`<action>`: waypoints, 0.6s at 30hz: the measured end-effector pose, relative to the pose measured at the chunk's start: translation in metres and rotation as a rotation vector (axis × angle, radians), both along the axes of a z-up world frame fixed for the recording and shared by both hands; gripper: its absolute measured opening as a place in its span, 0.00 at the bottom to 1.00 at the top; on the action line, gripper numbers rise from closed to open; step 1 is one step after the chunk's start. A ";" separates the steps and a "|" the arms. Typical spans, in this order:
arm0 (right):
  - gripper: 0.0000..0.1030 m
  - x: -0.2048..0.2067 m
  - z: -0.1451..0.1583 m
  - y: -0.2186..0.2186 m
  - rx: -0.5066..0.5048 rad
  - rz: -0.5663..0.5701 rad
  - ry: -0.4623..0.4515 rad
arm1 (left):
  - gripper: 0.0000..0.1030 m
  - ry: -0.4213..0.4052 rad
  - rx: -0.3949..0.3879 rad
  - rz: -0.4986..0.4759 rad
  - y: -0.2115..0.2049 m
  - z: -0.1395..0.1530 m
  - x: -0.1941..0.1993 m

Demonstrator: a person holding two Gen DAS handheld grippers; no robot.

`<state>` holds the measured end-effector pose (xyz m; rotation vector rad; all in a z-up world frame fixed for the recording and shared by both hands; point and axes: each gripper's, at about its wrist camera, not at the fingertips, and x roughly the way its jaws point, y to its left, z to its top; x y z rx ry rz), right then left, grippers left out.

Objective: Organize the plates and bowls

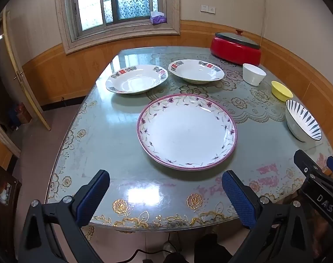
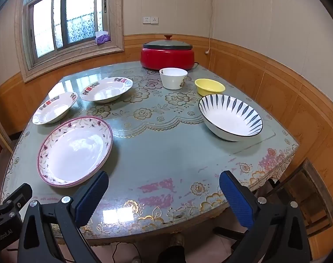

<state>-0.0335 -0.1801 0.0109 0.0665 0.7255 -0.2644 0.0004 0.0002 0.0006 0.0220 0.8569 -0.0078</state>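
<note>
A large pink-rimmed floral plate (image 1: 187, 131) (image 2: 75, 151) lies near the front of the table. Two white plates with red marks sit behind it, one at the left (image 1: 136, 79) (image 2: 55, 107) and one further right (image 1: 196, 71) (image 2: 106, 89). A white bowl (image 1: 253, 74) (image 2: 173, 78), a yellow bowl (image 1: 281, 90) (image 2: 209, 86) and a blue-striped bowl (image 1: 302, 120) (image 2: 230, 117) stand along the right side. My left gripper (image 1: 165, 194) is open and empty above the front edge. My right gripper (image 2: 164, 194) is open and empty beside it.
A red electric pot with a grey lid (image 1: 236, 47) (image 2: 167, 53) stands at the back of the glass-topped table (image 1: 113, 135) (image 2: 166, 153). A wooden chair (image 2: 307, 192) is at the right front corner. Walls close the far and right sides.
</note>
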 end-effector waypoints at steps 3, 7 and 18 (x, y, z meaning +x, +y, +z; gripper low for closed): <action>1.00 0.000 -0.003 0.002 0.004 0.002 0.008 | 1.00 -0.012 0.018 0.002 -0.007 -0.001 -0.004; 1.00 0.004 0.001 -0.001 0.008 0.005 0.013 | 1.00 -0.007 -0.012 -0.006 -0.002 -0.002 0.000; 1.00 0.007 -0.001 0.004 0.008 0.005 0.012 | 1.00 -0.015 -0.007 -0.008 0.001 0.000 0.002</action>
